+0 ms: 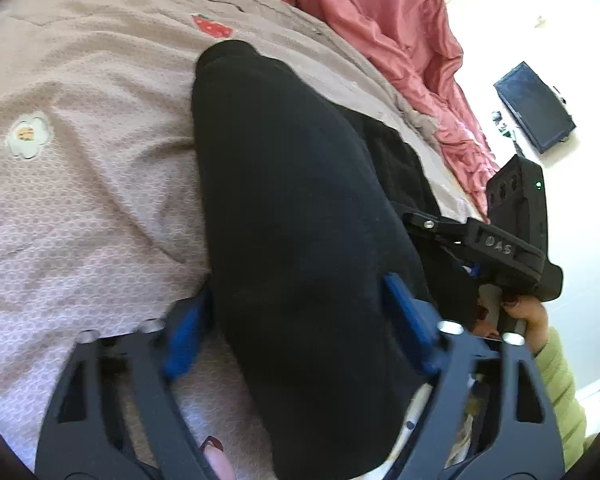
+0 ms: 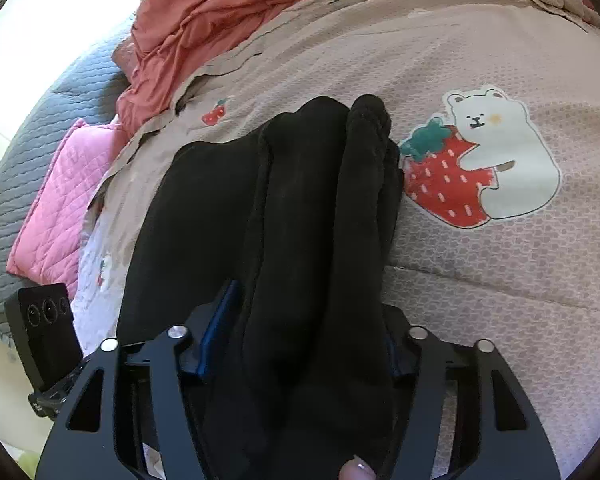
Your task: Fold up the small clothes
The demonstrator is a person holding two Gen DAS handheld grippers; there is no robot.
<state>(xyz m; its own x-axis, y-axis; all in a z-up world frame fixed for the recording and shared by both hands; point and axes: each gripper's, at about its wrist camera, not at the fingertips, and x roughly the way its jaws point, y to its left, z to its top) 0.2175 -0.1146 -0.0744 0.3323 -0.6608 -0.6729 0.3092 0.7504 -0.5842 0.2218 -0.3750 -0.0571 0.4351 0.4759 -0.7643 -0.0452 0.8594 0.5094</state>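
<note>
Right claw [image 1: 416, 216] body reads "0A5". Black garment [image 1: 292, 240] lies on bedspread [image 1: 80, 200], passing between left claw's [image 1: 296, 320] parted fingers and right's; pad contact hidden, grip unclear for both.

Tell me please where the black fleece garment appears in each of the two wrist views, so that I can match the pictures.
Left wrist view: the black fleece garment fills the centre, running from upper middle down between the blue fingers to the bottom edge.
Right wrist view: the black fleece garment lies in the centre and lower middle, in bunched folds, left of the bear print.
Shared landmark: the small strawberry print on the beige blanket, above the garment.
</note>
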